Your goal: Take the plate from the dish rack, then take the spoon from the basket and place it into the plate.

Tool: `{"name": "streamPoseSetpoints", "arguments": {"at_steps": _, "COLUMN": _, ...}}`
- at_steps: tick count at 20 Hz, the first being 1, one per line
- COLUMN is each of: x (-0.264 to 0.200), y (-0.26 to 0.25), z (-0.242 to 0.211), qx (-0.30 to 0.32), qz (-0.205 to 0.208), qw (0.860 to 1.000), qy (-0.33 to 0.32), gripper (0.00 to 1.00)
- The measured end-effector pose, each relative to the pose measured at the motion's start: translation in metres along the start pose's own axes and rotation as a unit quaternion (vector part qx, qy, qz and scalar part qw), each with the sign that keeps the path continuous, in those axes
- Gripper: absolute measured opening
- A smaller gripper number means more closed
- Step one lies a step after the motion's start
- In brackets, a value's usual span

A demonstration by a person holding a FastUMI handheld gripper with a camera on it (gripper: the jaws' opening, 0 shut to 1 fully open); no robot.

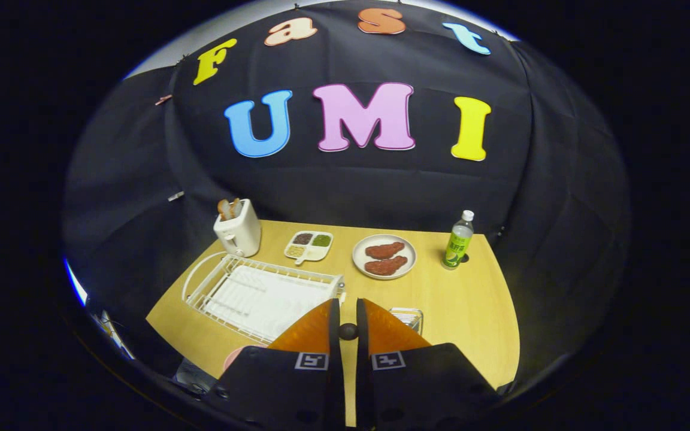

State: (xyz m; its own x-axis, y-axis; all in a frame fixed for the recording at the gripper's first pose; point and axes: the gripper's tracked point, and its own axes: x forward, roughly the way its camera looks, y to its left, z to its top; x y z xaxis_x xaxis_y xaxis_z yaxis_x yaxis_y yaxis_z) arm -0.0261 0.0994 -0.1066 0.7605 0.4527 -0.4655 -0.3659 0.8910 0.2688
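The gripper [348, 311] is nearly closed, a small dark round thing [348, 331] pinched between its fingers. The empty rack [261, 293] lies along the desk's [471, 299] left edge; a pink plate [238, 355] peeks out at the near edge, and the basket [408, 317] sits just right of the fingers.

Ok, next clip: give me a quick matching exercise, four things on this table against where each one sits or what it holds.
Things:
1. toaster
2. bottle
3. round plate
4. dish rack

Places or states:
A. holds two reddish-brown pieces of food
B. stands farthest to the right on the table, near the far edge
C. stands at the table's far left corner, behind the rack
D. lies empty just ahead and left of the gripper, whose fingers are nearly closed around a small dark round thing

Pairs: 1-C, 2-B, 3-A, 4-D
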Motion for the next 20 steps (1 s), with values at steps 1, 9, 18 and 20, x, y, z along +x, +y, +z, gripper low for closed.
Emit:
{"name": "streamPoseSetpoints", "arguments": {"at_steps": 1, "x": -0.003, "y": 0.016, "z": -0.001, "qx": 0.000, "qz": 0.017, "qw": 1.000, "qy": 0.001, "gripper": 0.11}}
{"name": "streamPoseSetpoints", "arguments": {"at_steps": 9, "x": -0.002, "y": 0.125, "z": -0.062, "qx": -0.022, "qz": 0.120, "qw": 0.991, "qy": 0.051, "gripper": 0.11}}
{"name": "streamPoseSetpoints", "arguments": {"at_steps": 18, "x": 0.047, "y": 0.176, "z": -0.151, "qx": -0.062, "qz": 0.175, "qw": 0.978, "qy": 0.097, "gripper": 0.11}}
{"name": "streamPoseSetpoints", "arguments": {"at_steps": 20, "x": 0.055, "y": 0.181, "z": -0.167, "qx": -0.075, "qz": 0.183, "qw": 0.975, "qy": 0.100, "gripper": 0.11}}
